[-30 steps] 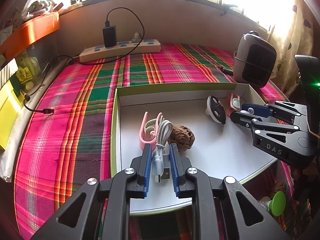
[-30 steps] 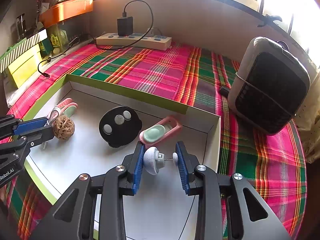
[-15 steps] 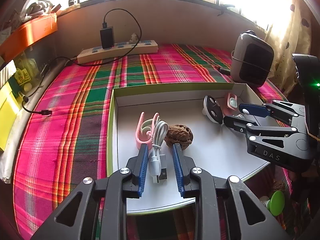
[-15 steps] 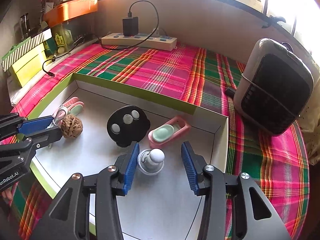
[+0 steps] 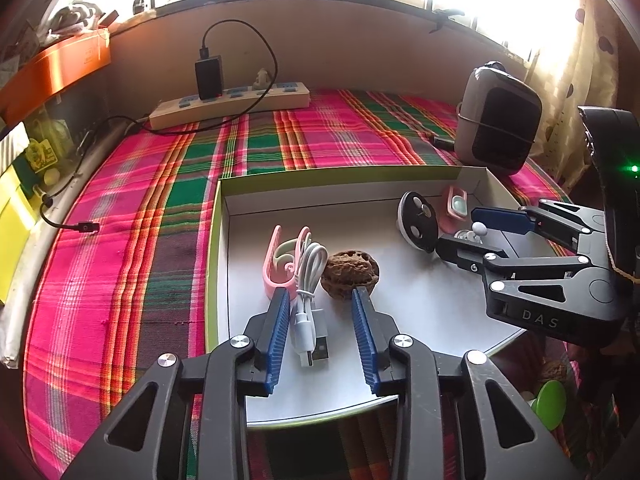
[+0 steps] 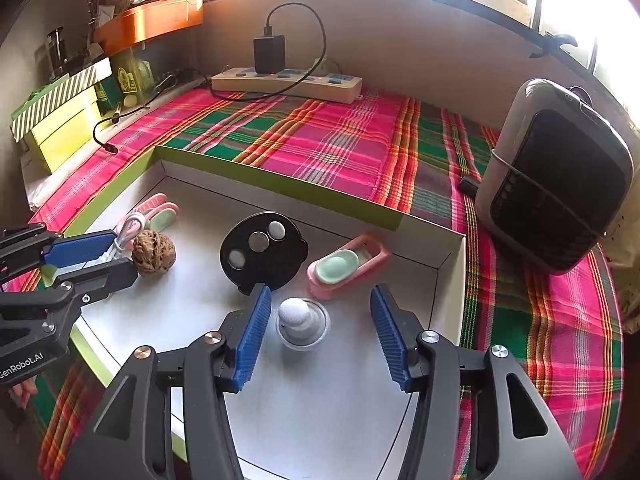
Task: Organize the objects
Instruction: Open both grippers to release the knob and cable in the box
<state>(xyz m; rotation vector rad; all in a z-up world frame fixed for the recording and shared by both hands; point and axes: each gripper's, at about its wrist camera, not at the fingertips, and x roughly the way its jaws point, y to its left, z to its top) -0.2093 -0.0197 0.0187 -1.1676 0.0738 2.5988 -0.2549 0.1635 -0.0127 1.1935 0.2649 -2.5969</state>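
A white box lid with a green rim lies on the plaid cloth. Inside it, a coiled white USB cable rests on the floor between the widening jaws of my left gripper, untouched by the pads. Beside it sit a brown walnut and a pink clip. My right gripper is also opening, and a small white knob stands free between its fingers. A black disc and a pink tray with a mint bar lie just beyond.
A grey and black heater stands right of the box. A power strip with a black charger runs along the back wall. Yellow boxes and a loose cable end sit at the left.
Both grippers have opened. The left let go of the white cable, which now lies on the box floor. The right released the white knob, which now stands upright.
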